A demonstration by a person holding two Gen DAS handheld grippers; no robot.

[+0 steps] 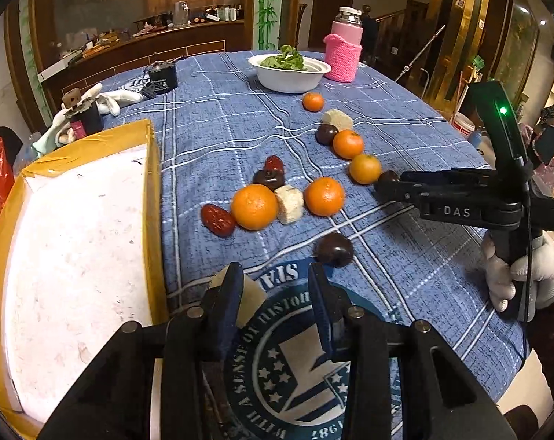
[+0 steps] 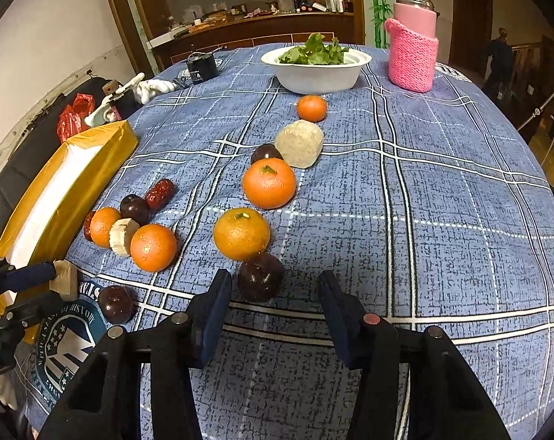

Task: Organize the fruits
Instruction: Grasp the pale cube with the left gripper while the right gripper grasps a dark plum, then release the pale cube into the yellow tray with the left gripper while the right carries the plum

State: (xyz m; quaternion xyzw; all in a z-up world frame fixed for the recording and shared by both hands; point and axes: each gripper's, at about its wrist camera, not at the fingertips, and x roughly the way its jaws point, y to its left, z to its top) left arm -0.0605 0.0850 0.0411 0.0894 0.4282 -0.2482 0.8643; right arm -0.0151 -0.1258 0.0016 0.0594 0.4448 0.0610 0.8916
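Note:
Several oranges, dark plums, red dates and beige cake blocks lie in a line on the blue checked tablecloth [image 1: 222, 124]. My left gripper [image 1: 275, 286] is open; a beige block [image 1: 253, 299] lies just beside its left finger, and a dark plum [image 1: 334, 249] sits just ahead of its right finger. My right gripper [image 2: 275, 293] is open, with a dark plum [image 2: 260, 275] just ahead between its fingertips, below an orange [image 2: 241, 233]. The right gripper shows in the left wrist view [image 1: 386, 185], and the left gripper in the right wrist view [image 2: 47, 286] next to the block [image 2: 65, 279].
A yellow-edged box [image 1: 150, 198] with a white inside stands at the left. A white bowl of greens [image 1: 289, 73], a pink-sleeved bottle [image 1: 344, 46], a black box [image 1: 162, 77] and white gloves [image 1: 110, 101] are at the far side.

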